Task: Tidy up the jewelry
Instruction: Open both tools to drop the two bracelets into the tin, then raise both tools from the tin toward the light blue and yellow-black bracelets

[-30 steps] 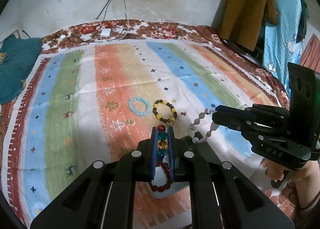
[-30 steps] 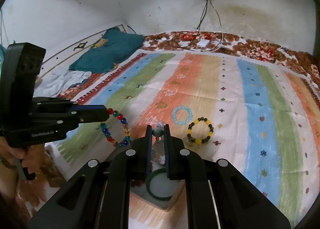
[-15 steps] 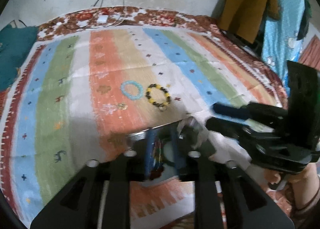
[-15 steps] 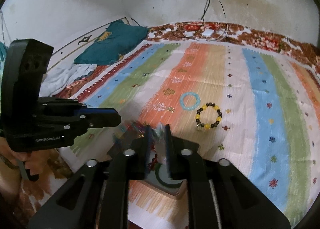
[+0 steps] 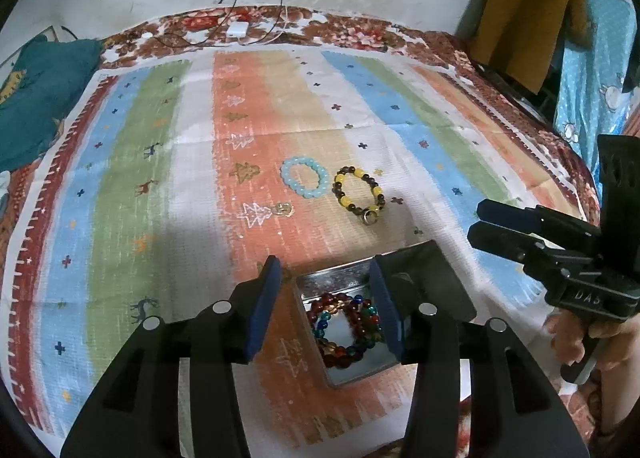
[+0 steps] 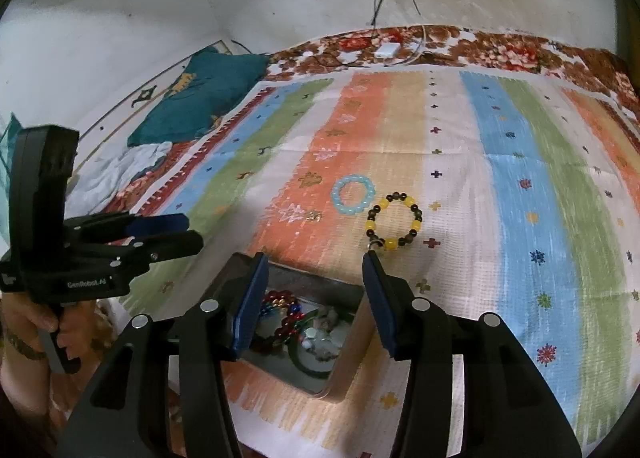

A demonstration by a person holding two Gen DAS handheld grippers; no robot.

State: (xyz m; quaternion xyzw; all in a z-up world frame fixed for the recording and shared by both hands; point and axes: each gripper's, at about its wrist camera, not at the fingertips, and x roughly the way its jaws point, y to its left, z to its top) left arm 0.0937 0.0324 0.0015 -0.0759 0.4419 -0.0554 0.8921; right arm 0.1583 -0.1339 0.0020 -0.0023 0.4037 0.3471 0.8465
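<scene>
While both tongs are hanging over the box:
Left tongs (image 5: 326, 304): just been opening, holding nothing.
Right tongs (image 6: 312, 300): the same.
Box (image 5: 340, 286): multicoloured bracelet (image 5: 344, 324) lying inside, below the tongs.
Left: blue bracelet (image 5: 303, 177) and yellow bracelet (image 5: 359, 193) are waiting beyond the tongs, on the bed.

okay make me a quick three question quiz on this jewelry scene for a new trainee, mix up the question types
1. True or false: both bracelets on the striped cloth, the light blue bracelet and the yellow-and-dark bracelet, lie outside the box.
2. Multiple choice: the left gripper is (A) shut on a bracelet, (B) open with nothing between its pads, (C) out of view.
3. Fill in: the multicolour bead bracelet lies inside the ____.

Key: 1 true. 2 B; its jaws have just been opening, as have those of the right gripper. 3 box.
</scene>
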